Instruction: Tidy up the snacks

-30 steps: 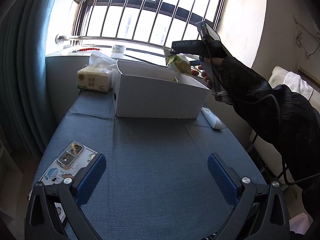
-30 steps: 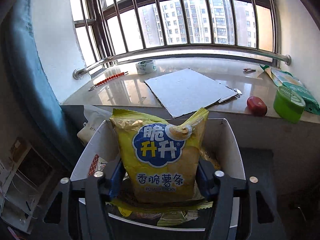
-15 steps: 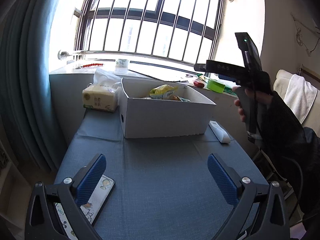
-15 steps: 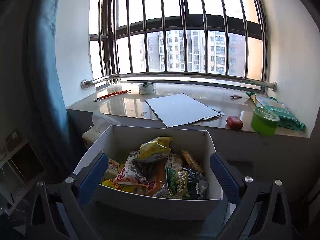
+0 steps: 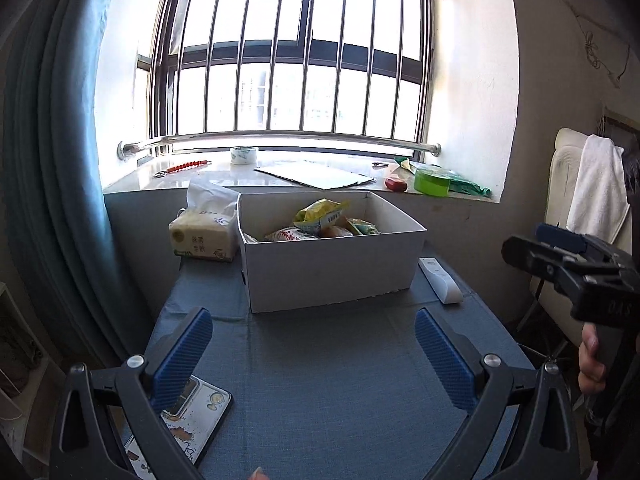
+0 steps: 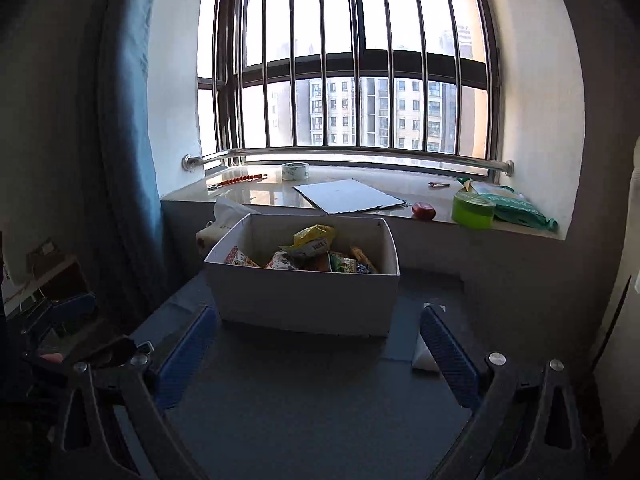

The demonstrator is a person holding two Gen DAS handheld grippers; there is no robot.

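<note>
A white cardboard box (image 5: pixel 332 272) stands at the far end of the blue-covered table (image 5: pixel 332 368). It holds several snack packets, with a yellow chip bag (image 5: pixel 320 212) on top. The box also shows in the right wrist view (image 6: pixel 304 300), with the yellow bag (image 6: pixel 312 238) on the pile. My left gripper (image 5: pixel 314 354) is open and empty, low over the near table. My right gripper (image 6: pixel 318 356) is open and empty, drawn back from the box; its body (image 5: pixel 576 276) shows at the right edge of the left wrist view.
A tissue pack (image 5: pixel 204 236) sits left of the box. A white remote (image 5: pixel 440 280) lies to its right. A phone (image 5: pixel 192 416) lies at the near left. The windowsill holds a tape roll (image 5: pixel 244 155), a flat card (image 5: pixel 316 174), a green tub (image 5: pixel 432 181).
My right gripper let go of the yellow chip bag into the box, opened, and pulled back and down to the right. My left gripper drew back from the box.
</note>
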